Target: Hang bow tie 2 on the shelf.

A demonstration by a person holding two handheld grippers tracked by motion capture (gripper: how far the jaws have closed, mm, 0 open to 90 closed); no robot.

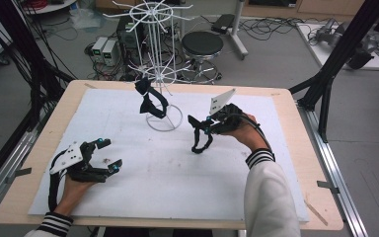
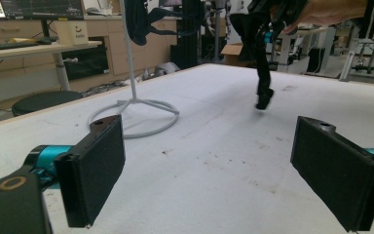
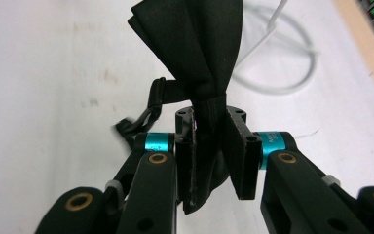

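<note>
A black bow tie (image 1: pixel 201 141) hangs from my right gripper (image 1: pixel 200 124), which is shut on it above the middle of the white mat. In the right gripper view the fabric (image 3: pixel 202 44) fans out above the closed jaws of the right gripper (image 3: pixel 209 151), and its strap (image 3: pixel 146 117) dangles to the left. A second black bow tie (image 1: pixel 150 101) hangs on the white wire rack (image 1: pixel 153 49). My left gripper (image 1: pixel 106 154) rests open at the near left with nothing between its pads (image 2: pixel 97 170). From there, the held tie (image 2: pixel 263 73) hangs just above the mat.
The rack's ring base (image 1: pixel 164 118) stands on the white mat (image 1: pixel 128 192) at the back centre, also visible as a ring (image 2: pixel 136 117). The wooden table edge (image 1: pixel 296 123) frames the mat. A stool (image 1: pixel 202 44) and cables lie on the floor beyond.
</note>
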